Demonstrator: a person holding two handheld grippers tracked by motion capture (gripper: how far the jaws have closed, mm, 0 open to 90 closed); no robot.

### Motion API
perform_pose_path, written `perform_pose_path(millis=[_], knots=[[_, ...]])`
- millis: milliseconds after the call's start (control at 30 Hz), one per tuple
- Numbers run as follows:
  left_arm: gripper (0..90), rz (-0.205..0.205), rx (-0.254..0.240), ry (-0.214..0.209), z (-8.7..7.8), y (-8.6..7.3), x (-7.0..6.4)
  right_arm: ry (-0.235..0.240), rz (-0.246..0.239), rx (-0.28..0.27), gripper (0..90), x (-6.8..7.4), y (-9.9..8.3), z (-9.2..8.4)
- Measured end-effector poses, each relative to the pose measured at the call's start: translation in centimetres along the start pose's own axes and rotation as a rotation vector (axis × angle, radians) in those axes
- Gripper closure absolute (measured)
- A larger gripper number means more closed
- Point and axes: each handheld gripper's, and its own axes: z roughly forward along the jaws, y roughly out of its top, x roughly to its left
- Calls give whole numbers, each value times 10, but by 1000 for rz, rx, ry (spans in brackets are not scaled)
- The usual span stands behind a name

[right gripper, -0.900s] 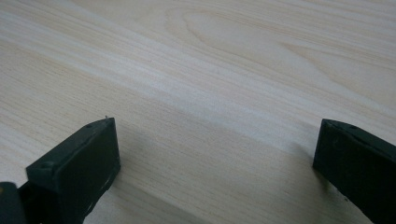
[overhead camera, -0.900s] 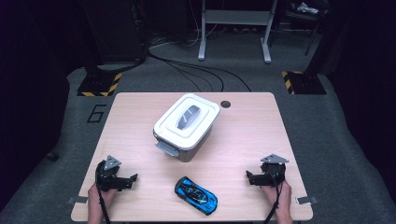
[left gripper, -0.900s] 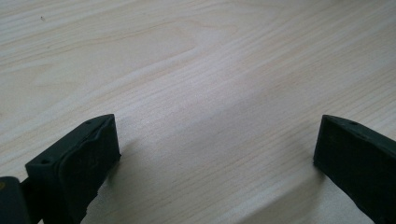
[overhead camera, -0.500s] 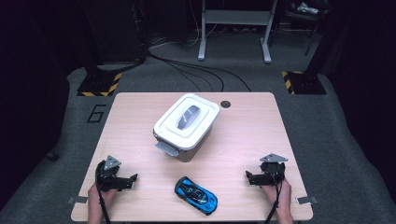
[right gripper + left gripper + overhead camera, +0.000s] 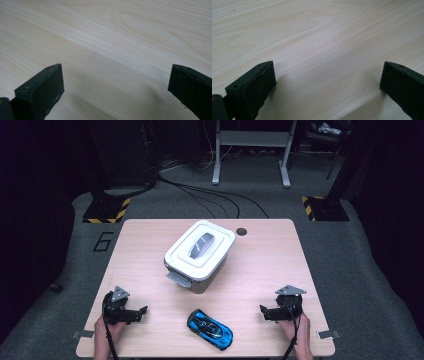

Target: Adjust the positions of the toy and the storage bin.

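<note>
1. Left gripper view is showing the left gripper (image 5: 328, 80) with its two black jaws standing wide apart, nothing lying between them but bare pale wood.
2. Right gripper view is showing the right gripper (image 5: 116, 80) likewise spread wide, its jaws framing only wood grain and pinching nothing.
3. In the high view the left gripper (image 5: 141, 312) is sitting near the front left corner of the tabletop (image 5: 270, 265), its jaws pointing toward the middle, with a hand (image 5: 106, 332) coming in over the front edge behind it.
4. The right gripper (image 5: 264, 312) is sitting near the front right corner, its jaws pointing inward as well, with the other hand (image 5: 299, 332) gripping it from the front edge.
5. A blue toy car (image 5: 210, 329) is lying between the two grippers, close to the front edge and about midway along it, turned diagonally; it is standing apart from both pairs of jaws, touching neither.
6. A grey storage box (image 5: 192, 277) is standing at the centre of the tabletop, turned at an angle to the edges, well apart from both grippers and beyond the car.
7. A white lid (image 5: 220, 250) with a grey handle is sitting closed on that box.
8. A small dark round hole (image 5: 242, 231) is showing near the back edge, just beside the box's far corner.
</note>
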Motion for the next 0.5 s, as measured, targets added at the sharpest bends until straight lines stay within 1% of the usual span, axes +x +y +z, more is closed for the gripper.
perform_pose_path(millis=[67, 167, 200, 267, 333, 400, 500], knots=[[3, -2, -10, 4, 1, 0, 0, 10, -27, -4, 0, 6, 4, -5], [3, 0, 0, 0, 0, 0, 0, 23, -55, -9, 0, 13, 10, -10], [3, 0, 0, -1, 0, 0, 0, 28, -53, -14, 0, 16, 12, -11], [3, 0, 0, 0, 0, 0, 0, 38, -67, -18, 0, 21, 16, -14], [3, 0, 0, 0, 0, 0, 0, 40, -96, -27, 0, 27, 19, -16], [3, 0, 0, -1, 0, 0, 0, 57, -101, -31, 0, 33, 22, -18], [3, 0, 1, -1, 0, 0, 0, 70, -116, -36, 0, 40, 25, -19]])
